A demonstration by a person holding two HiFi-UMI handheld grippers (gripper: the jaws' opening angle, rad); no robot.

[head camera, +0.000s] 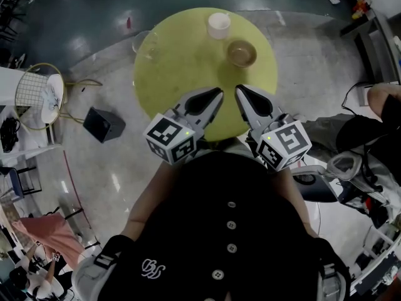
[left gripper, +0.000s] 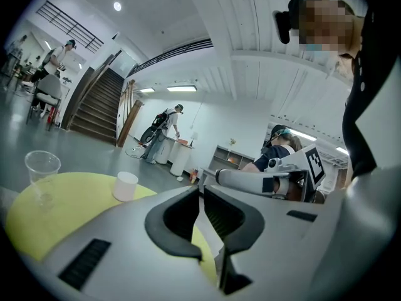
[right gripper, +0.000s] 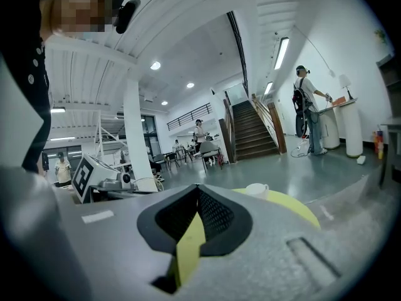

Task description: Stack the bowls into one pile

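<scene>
A round yellow-green table point(head camera: 188, 74) carries a white bowl point(head camera: 218, 25), a brown bowl point(head camera: 241, 52) and a clear plastic cup point(head camera: 145, 44). My left gripper point(head camera: 220, 92) and right gripper point(head camera: 238, 88) hover side by side over the table's near edge. Both are shut with nothing in them, well short of the bowls. In the left gripper view the shut jaws point(left gripper: 200, 190) point across the table toward the white bowl point(left gripper: 126, 185) and clear cup point(left gripper: 42, 168). In the right gripper view, the white bowl point(right gripper: 257, 188) shows just past the shut jaws point(right gripper: 197, 190).
On the floor at left stand a wire-topped side table point(head camera: 39, 96) and a black box point(head camera: 103, 124). A seated person point(head camera: 369, 124) and equipment are close on the right. Further people and a staircase point(left gripper: 94, 105) are in the hall beyond.
</scene>
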